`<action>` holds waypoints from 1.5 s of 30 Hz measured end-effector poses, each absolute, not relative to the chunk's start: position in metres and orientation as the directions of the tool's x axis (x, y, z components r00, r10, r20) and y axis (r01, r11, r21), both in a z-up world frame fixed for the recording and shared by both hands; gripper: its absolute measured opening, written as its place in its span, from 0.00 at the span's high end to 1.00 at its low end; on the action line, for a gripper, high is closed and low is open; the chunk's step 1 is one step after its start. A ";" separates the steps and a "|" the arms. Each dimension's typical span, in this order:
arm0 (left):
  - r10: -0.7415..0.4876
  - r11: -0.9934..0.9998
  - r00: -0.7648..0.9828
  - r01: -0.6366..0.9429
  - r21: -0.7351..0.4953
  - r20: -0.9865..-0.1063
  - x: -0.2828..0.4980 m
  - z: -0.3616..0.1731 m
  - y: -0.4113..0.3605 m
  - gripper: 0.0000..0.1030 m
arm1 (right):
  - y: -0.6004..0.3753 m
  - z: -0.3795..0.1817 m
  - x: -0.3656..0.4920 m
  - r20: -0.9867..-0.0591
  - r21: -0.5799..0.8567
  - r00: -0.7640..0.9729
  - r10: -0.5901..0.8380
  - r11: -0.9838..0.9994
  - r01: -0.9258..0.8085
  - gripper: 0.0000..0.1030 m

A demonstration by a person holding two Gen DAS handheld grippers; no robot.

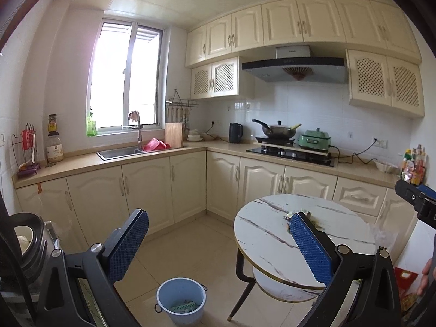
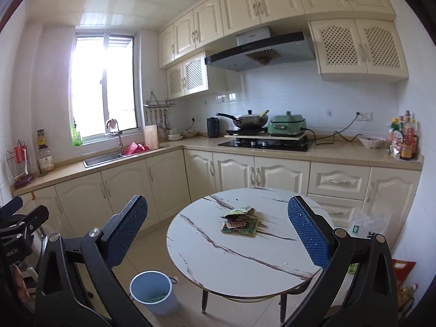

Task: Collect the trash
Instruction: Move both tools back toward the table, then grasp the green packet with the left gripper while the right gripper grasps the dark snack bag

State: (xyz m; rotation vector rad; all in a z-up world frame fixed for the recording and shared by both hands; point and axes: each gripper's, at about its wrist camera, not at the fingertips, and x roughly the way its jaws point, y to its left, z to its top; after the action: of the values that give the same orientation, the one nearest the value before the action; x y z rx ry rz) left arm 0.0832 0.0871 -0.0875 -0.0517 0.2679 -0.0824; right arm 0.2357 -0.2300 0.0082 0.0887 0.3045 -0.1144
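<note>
trash (image 2: 239,222) lying on the round marble worktop (image 2: 218,256), both tools held wide above it.

wrappers sit in a small loose pile near the middle of the worktop, a green crumpled one on top of flat printed packets; in the left view the pile (image 1: 295,215) is partly hidden behind a blue pad. left tool (image 1: 218,245) is spread wide and holds nothing, hanging over the floor beside the worktop. right tool (image 2: 218,234) is also spread wide and empty, with the pile showing between its 2 fingers. a blue bin (image 2: 152,293) stands on the floor just beside the worktop's left edge, with a bit of printed trash already at its bottom (image 1: 185,305). a clear plastic bag (image 2: 368,222) sits to the right of the worktop.
</note>
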 end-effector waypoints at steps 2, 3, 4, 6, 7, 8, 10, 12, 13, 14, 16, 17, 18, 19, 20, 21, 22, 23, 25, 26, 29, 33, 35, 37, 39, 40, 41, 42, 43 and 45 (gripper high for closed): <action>-0.108 0.994 0.947 0.094 -0.060 -0.301 0.108 -0.090 0.078 0.01 | -0.246 -0.004 0.248 -0.340 0.069 0.932 -0.127 0.985 0.159 0.00; -0.122 0.992 0.941 0.108 -0.062 -0.317 0.119 -0.092 0.072 0.01 | -0.256 -0.010 0.254 -0.355 0.071 0.925 -0.135 0.983 0.171 0.00; -0.137 0.990 0.932 0.123 -0.063 -0.335 0.132 -0.091 0.064 0.01 | -0.263 -0.016 0.261 -0.372 0.070 0.917 -0.144 0.981 0.182 0.00; -0.161 0.987 0.917 0.150 -0.059 -0.365 0.157 -0.088 0.048 0.01 | -0.278 -0.026 0.275 -0.400 0.061 0.902 -0.164 0.977 0.205 0.00; -0.172 0.985 0.911 0.163 -0.054 -0.375 0.170 -0.085 0.038 0.01 | -0.285 -0.030 0.283 -0.416 0.054 0.893 -0.173 0.975 0.214 0.00; -0.179 0.983 0.903 0.176 -0.045 -0.390 0.184 -0.082 0.029 0.01 | -0.292 -0.033 0.292 -0.429 0.044 0.885 -0.181 0.974 0.221 0.00; -0.207 0.977 0.892 0.213 -0.029 -0.402 0.212 -0.075 0.009 0.01 | -0.307 -0.038 0.311 -0.457 0.025 0.869 -0.189 0.974 0.225 0.00; -0.236 0.967 0.874 0.254 -0.016 -0.426 0.246 -0.068 -0.014 0.01 | -0.321 -0.040 0.329 -0.466 0.004 0.862 -0.203 0.973 0.231 0.00; -0.254 0.961 0.862 0.277 -0.012 -0.438 0.263 -0.066 -0.026 0.01 | -0.328 -0.040 0.339 -0.470 -0.006 0.858 -0.208 0.973 0.233 0.00; -0.275 0.953 0.851 0.304 -0.007 -0.448 0.283 -0.066 -0.038 0.01 | -0.336 -0.041 0.350 -0.481 -0.011 0.852 -0.205 0.974 0.228 0.00; -0.305 0.938 0.834 0.347 0.007 -0.460 0.318 -0.062 -0.061 0.01 | -0.350 -0.043 0.372 -0.496 -0.017 0.843 -0.206 0.974 0.228 0.00; -0.325 0.927 0.818 0.376 0.013 -0.474 0.340 -0.064 -0.074 0.01 | -0.356 -0.046 0.384 -0.506 -0.023 0.838 -0.206 0.974 0.225 0.00; -0.336 0.919 0.799 0.395 0.013 -0.499 0.361 -0.065 -0.086 0.01 | -0.362 -0.051 0.396 -0.518 -0.022 0.833 -0.195 0.976 0.215 0.00; -0.339 0.915 0.781 0.403 0.009 -0.524 0.381 -0.067 -0.096 0.01 | -0.368 -0.056 0.408 -0.532 -0.017 0.825 -0.189 0.977 0.213 0.00; -0.347 0.911 0.767 0.413 0.003 -0.540 0.402 -0.067 -0.106 0.01 | -0.375 -0.063 0.419 -0.546 -0.006 0.818 -0.181 0.977 0.212 0.00; -0.361 0.903 0.755 0.429 -0.004 -0.547 0.425 -0.068 -0.116 0.01 | -0.381 -0.070 0.432 -0.561 0.005 0.811 -0.168 0.979 0.206 0.00; -0.364 0.901 0.746 0.433 -0.008 -0.558 0.442 -0.070 -0.124 0.01 | -0.387 -0.077 0.443 -0.574 0.015 0.803 -0.158 0.979 0.203 0.00; -0.358 0.902 0.737 0.433 -0.007 -0.574 0.464 -0.072 -0.133 0.01 | -0.394 -0.085 0.455 -0.589 0.024 0.793 -0.152 0.978 0.205 0.00; -0.359 0.892 0.721 0.452 0.009 -0.593 0.506 -0.077 -0.152 0.01 | -0.407 -0.101 0.480 -0.624 0.030 0.766 -0.153 0.975 0.219 0.00; -0.355 0.889 0.711 0.458 0.017 -0.606 0.525 -0.080 -0.162 0.01 | -0.413 -0.108 0.488 -0.633 0.042 0.762 -0.141 0.976 0.215 0.00; -0.343 0.876 0.675 0.482 0.038 -0.654 0.585 -0.094 -0.191 0.01 | -0.431 -0.127 0.514 -0.660 0.071 0.741 -0.126 0.971 0.228 0.00; -0.316 0.863 0.636 0.500 0.066 -0.704 0.639 -0.119 -0.224 0.01 | -0.447 -0.150 0.538 -0.682 0.100 0.723 -0.111 0.965 0.244 0.00; -0.309 0.859 0.622 0.508 0.070 -0.719 0.661 -0.128 -0.236 0.02 | -0.454 -0.159 0.547 -0.689 0.122 0.719 -0.094 0.962 0.243 0.00; -0.301 0.858 0.623 0.507 0.079 -0.722 0.681 -0.132 -0.244 0.05 | -0.457 -0.166 0.556 -0.699 0.120 0.709 -0.093 0.962 0.245 0.00; -0.309 0.852 0.618 0.517 0.078 -0.723 0.699 -0.137 -0.253 0.05 | -0.459 -0.172 0.565 -0.704 0.119 0.705 -0.088 0.964 0.239 0.00; -0.309 0.848 0.612 0.523 0.079 -0.728 0.708 -0.141 -0.258 0.06 | -0.458 -0.174 0.568 -0.707 0.113 0.702 -0.090 0.965 0.238 0.00; -0.303 0.846 0.603 0.527 0.084 -0.738 0.722 -0.144 -0.263 0.08 | -0.458 -0.176 0.571 -0.709 0.112 0.700 -0.086 0.966 0.232 0.00; -0.296 0.845 0.595 0.528 0.086 -0.747 0.729 -0.149 -0.268 0.11 | -0.459 -0.179 0.574 -0.711 0.116 0.699 -0.081 0.966 0.230 0.00; -0.301 0.841 0.583 0.535 0.078 -0.755 0.735 -0.153 -0.272 0.17 | -0.460 -0.181 0.577 -0.714 0.122 0.696 -0.075 0.966 0.229 0.00; -0.324 0.835 0.561 0.548 0.048 -0.762 0.753 -0.158 -0.277 0.20 | -0.461 -0.186 0.581 -0.725 0.131 0.686 -0.065 0.964 0.230 0.00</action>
State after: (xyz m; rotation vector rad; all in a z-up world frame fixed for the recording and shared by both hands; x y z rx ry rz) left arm 0.7527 -0.2770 -0.1584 0.2953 0.8285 -0.5223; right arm 0.5812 -0.4607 -0.1856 0.2189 0.7994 -0.1669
